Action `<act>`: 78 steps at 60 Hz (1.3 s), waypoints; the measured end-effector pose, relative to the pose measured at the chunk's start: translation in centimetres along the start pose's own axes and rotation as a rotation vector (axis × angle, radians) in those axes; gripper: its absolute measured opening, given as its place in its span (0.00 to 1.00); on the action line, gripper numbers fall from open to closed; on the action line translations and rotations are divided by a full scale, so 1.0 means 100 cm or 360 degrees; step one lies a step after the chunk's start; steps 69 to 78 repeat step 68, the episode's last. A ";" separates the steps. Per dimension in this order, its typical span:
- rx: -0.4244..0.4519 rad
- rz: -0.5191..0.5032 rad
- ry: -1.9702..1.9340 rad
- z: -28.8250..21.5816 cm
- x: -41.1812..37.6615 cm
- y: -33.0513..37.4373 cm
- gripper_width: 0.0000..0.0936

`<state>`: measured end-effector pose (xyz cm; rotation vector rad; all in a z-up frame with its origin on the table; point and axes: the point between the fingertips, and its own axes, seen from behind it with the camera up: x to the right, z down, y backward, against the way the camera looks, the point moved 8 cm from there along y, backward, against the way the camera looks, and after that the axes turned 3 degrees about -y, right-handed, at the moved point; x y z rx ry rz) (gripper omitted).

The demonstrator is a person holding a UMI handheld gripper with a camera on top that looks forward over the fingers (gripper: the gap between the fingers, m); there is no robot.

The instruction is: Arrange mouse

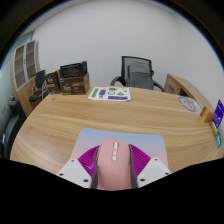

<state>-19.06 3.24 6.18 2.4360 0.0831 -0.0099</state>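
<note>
Gripper (114, 168) fingers closed in on a pink mouse (114, 165), purple pads touching both its sides; mouse held just above the near edge of the wooden table (100, 120). A pale lilac sheet, probably a mouse mat (100, 135), sits directly under and ahead of the mouse.

Step in hand looks like carrying/placing the mouse. To do it well: keep grip even, lower it flat onto the mat, nose pointing forward, release only once the base is seated, open straight out so pads don't drag it askew.

Further out, a green-and-white printed sheet (108, 94) lies at the table's far edge; a blue box (219, 110) at the right end. Beyond: an office chair (137, 72) and a shelf unit (72, 78).

Hidden: mouse's rear and underside, cable if any; whether it's lifted or touching the mat is hard to tell.
</note>
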 end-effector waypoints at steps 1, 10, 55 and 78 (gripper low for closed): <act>-0.0007 0.0015 -0.0003 0.002 0.000 -0.001 0.48; -0.0063 0.0078 -0.0011 0.013 0.003 -0.010 0.48; 0.0037 -0.0127 -0.0384 0.042 0.017 0.153 0.89; 0.0088 -0.0180 -0.0320 0.107 0.061 0.283 0.89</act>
